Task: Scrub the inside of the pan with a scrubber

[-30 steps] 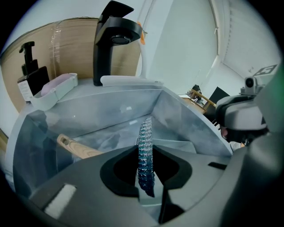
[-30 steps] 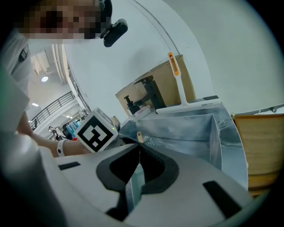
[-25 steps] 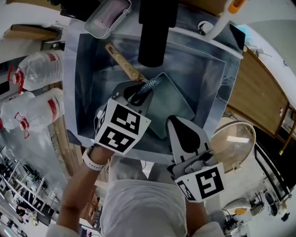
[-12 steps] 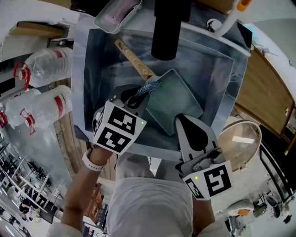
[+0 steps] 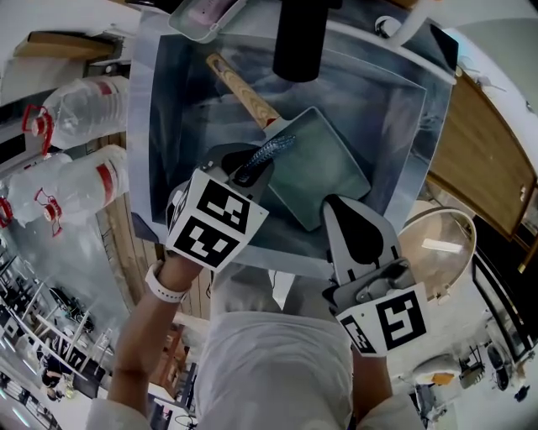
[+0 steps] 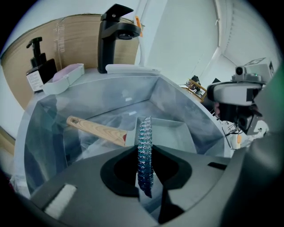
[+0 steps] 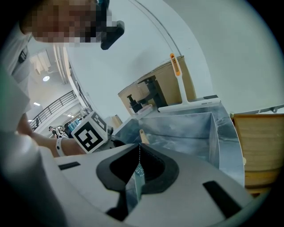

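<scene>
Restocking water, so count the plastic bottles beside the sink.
2 clearly show: one bottle beside the sink's far left corner, a second bottle just below it in the head view. Others may be cut off at the left edge.

Steel sink (image 5: 181, 109), black faucet (image 5: 298, 38), pink soap tray (image 5: 206, 17), plastic bottles (image 5: 80, 109) at left

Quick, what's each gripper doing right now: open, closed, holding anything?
Left gripper: closed on the blue mesh scrubber.
Right gripper: closed on the rim of the pan.
</scene>
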Demonstrator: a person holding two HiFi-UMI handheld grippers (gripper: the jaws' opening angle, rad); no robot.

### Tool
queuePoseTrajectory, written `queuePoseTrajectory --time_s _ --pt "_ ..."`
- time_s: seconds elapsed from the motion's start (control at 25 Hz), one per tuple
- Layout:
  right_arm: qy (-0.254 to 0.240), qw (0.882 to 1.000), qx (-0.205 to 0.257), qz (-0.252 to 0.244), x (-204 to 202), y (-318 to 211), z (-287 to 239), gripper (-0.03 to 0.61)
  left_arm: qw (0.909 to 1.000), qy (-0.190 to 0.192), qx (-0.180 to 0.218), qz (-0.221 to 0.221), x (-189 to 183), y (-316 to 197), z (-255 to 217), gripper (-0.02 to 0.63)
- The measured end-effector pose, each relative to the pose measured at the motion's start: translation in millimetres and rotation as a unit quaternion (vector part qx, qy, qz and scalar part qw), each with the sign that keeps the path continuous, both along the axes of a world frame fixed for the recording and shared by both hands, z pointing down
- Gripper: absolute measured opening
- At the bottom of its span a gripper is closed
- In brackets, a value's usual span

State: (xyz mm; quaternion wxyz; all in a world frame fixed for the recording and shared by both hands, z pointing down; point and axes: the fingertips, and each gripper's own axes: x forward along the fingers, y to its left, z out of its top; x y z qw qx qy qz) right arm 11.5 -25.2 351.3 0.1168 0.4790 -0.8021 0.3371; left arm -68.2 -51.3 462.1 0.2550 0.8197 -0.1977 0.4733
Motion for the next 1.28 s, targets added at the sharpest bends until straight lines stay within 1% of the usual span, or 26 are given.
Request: queuePoseTrajectory --time_s 0.08,0.56,1.0,1.12,1.28 --pt "-0.001 1.000 -0.002 0.001 1 3 -1 0.007 0.9999 0.004 -0.012 0.006 6 10 0 0.078" --pt "-0.005 1.000 0.001 0.016 15 11 -4 0.008 0.9979 0.018 -0.046 0.041 38 61 -1 0.077" --pt "-0.006 1.000 0.004 0.027 26 23 -7 0.008 0.9902 0.027 -0.084 0.108 70 107 -2 0.077" --pt "-0.006 0.999 0.006 0.039 34 24 -13 0.008 0.9882 0.025 -0.084 0.126 76 115 -4 0.077" --pt "-0.005 0.998 0.015 0.067 52 22 -23 0.008 0.9844 0.025 -0.092 0.148 84 123 -5 0.077"
